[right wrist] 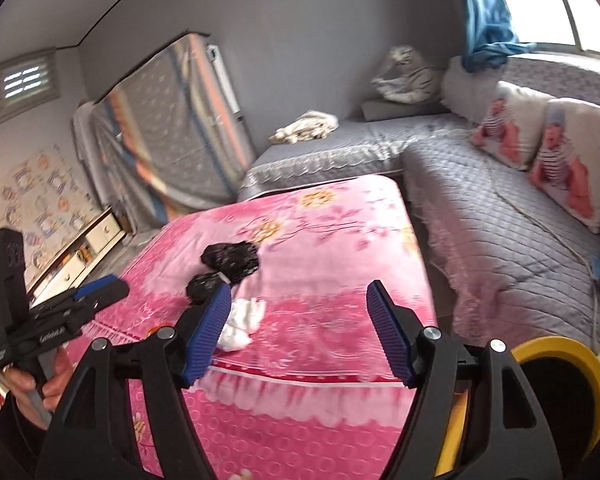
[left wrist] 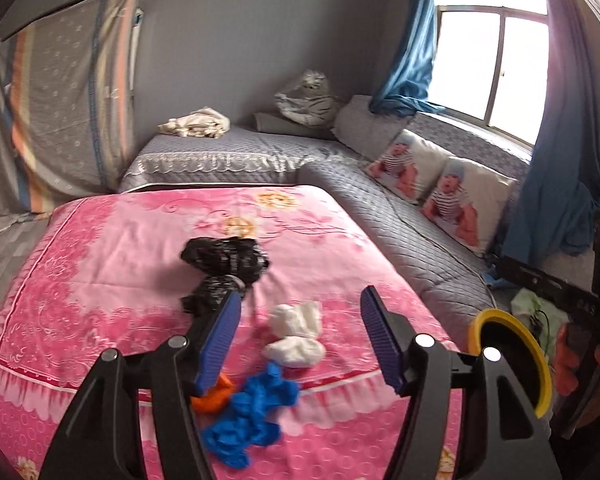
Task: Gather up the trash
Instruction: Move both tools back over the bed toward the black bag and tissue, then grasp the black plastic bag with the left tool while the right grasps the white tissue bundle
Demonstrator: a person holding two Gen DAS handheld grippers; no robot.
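Observation:
On the pink flowered bedspread (left wrist: 120, 264) lie a crumpled black plastic bag (left wrist: 220, 264), white tissue wads (left wrist: 296, 332), a blue crumpled glove (left wrist: 252, 412) and an orange scrap (left wrist: 212, 396). My left gripper (left wrist: 300, 340) is open and empty, hovering above the white wads near the bed's front edge. My right gripper (right wrist: 300, 332) is open and empty, above the bedspread (right wrist: 320, 240) to the right of the white tissue (right wrist: 240, 324) and black bag (right wrist: 232, 260). The left gripper also shows at the left of the right wrist view (right wrist: 96, 290).
A yellow-rimmed black bin (left wrist: 508, 360) stands right of the bed, also in the right wrist view (right wrist: 560, 392). A grey quilted sofa (left wrist: 420, 232) with two baby-print cushions (left wrist: 440, 188) runs along the window. A covered cabinet (left wrist: 68, 100) stands far left.

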